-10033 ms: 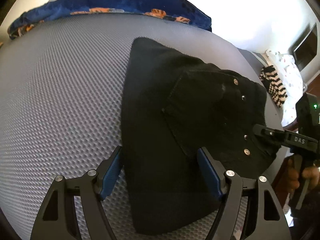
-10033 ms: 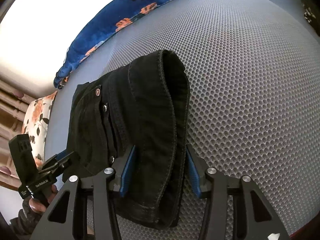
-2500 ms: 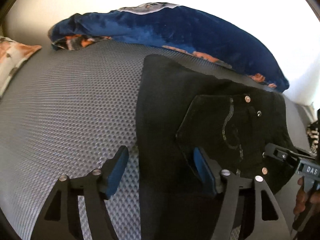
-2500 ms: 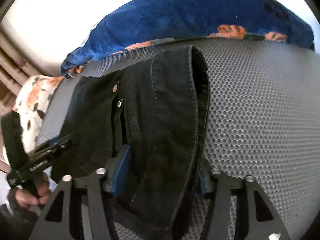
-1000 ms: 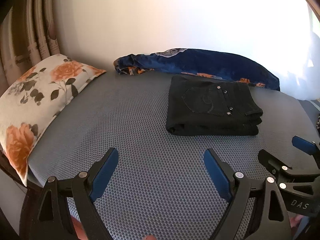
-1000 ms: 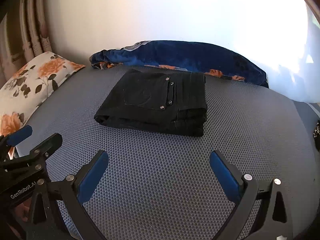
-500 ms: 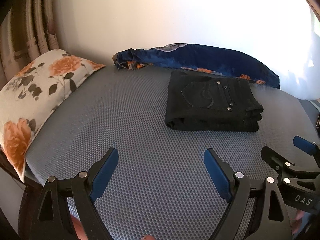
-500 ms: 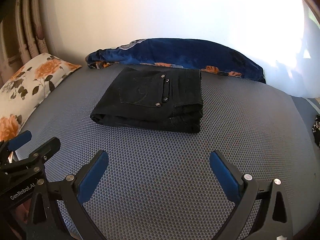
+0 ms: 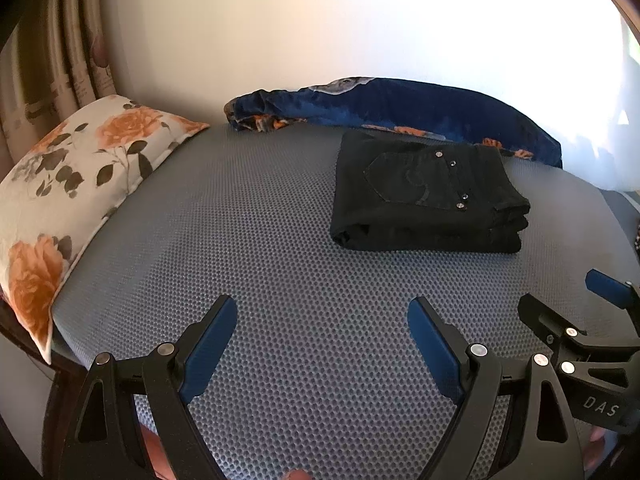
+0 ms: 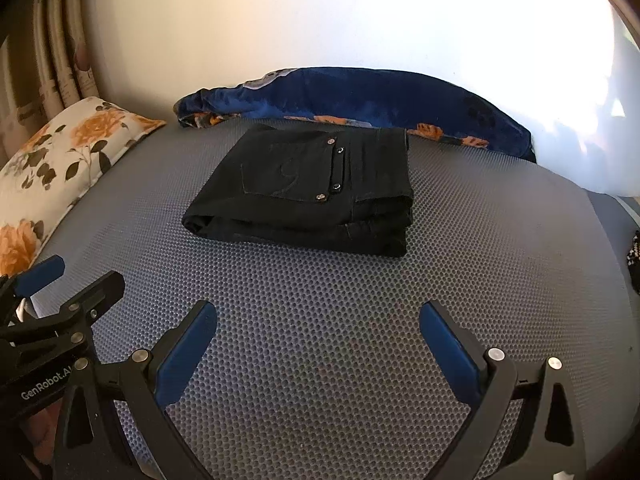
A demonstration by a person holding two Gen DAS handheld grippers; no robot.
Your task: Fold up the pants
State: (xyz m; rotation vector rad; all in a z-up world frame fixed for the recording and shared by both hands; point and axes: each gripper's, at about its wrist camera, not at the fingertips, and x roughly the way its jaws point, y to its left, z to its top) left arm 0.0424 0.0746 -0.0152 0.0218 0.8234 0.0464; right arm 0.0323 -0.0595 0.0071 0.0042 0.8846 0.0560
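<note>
A grey mattress [image 9: 248, 240] with a honeycomb-textured cover fills most of both views, running from the near edge to a pale wall [image 10: 320, 20] at the far side. Along its far edge, against that wall, lies a rumpled dark blue blanket [image 9: 420, 106] with orange flower patches, and at the far left a cream pillow [image 9: 76, 168] printed with orange roses and dark leaves rests on the mattress's left edge. Behind the pillow hangs a beige, vertically pleated curtain [image 9: 52, 64], and at the right edge of the right wrist view a small black-and-white patterned cloth [image 10: 635, 256] peeks in.
</note>
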